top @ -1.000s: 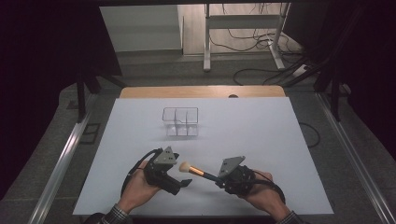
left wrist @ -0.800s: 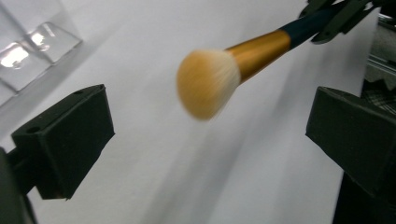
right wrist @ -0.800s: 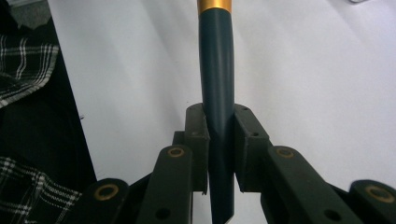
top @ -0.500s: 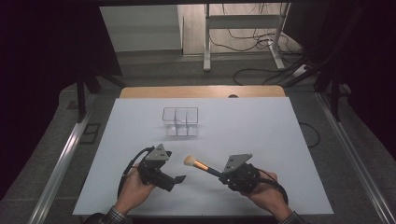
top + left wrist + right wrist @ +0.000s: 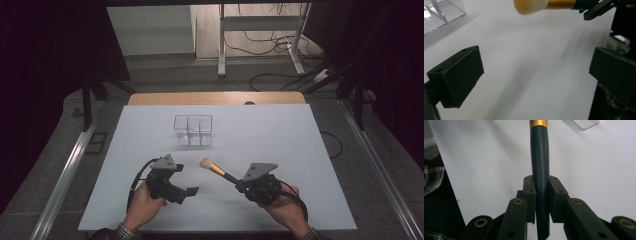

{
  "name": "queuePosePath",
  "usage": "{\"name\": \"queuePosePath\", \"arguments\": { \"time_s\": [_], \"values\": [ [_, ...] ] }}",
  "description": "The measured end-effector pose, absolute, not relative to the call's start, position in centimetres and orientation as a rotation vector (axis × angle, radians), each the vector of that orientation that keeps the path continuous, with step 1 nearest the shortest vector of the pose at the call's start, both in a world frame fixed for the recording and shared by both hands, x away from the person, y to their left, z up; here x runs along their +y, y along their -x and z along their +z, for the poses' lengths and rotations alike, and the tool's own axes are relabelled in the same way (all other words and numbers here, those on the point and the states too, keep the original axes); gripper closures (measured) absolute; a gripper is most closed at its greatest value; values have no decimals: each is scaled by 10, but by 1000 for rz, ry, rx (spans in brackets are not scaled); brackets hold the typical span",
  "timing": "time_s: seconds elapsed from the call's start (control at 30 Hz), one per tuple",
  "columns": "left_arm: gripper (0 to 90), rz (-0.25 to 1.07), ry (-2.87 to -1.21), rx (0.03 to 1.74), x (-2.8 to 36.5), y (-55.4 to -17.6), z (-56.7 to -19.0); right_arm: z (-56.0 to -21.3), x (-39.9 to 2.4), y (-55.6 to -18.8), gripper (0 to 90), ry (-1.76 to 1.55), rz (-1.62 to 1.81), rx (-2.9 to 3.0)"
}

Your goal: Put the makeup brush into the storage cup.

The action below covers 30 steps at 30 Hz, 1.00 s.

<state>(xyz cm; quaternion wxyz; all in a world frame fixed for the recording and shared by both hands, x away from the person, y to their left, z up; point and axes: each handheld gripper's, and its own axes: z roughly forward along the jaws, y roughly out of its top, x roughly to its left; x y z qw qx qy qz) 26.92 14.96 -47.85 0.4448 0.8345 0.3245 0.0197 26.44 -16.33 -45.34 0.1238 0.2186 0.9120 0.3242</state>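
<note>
The brush (image 5: 216, 169) sits clamped by its dark handle in the right tongs (image 5: 239, 183), long axis running ahead-left toward the organizer (image 5: 193, 130); bristles lead, off the bench (image 5: 280, 140). The left tongs (image 5: 187, 187) gape empty beside it

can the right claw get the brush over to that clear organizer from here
Probably yes. The right claw is shut on the makeup brush, and only bare white table lies between it and the clear organizer. The open left claw sits off to the side.
</note>
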Motion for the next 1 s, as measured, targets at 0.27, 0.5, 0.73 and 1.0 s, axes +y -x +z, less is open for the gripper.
{"name": "queuePosePath", "arguments": {
  "time_s": [0.27,0.5,0.73,1.0],
  "values": [
    [0,-24,-2041,827,145,-270,-474,-451,-163,-261,779,-667,1028,2605],
    [6,-84,-2008,821,143,-271,-471,-450,-159,-257,779,-682,1097,2568],
    [12,-103,-2016,806,134,-273,-471,-453,-150,-252,779,-679,1132,2567],
    [20,-137,-2001,784,127,-278,-471,-454,-145,-249,779,-669,1166,2554]
  ]
}}
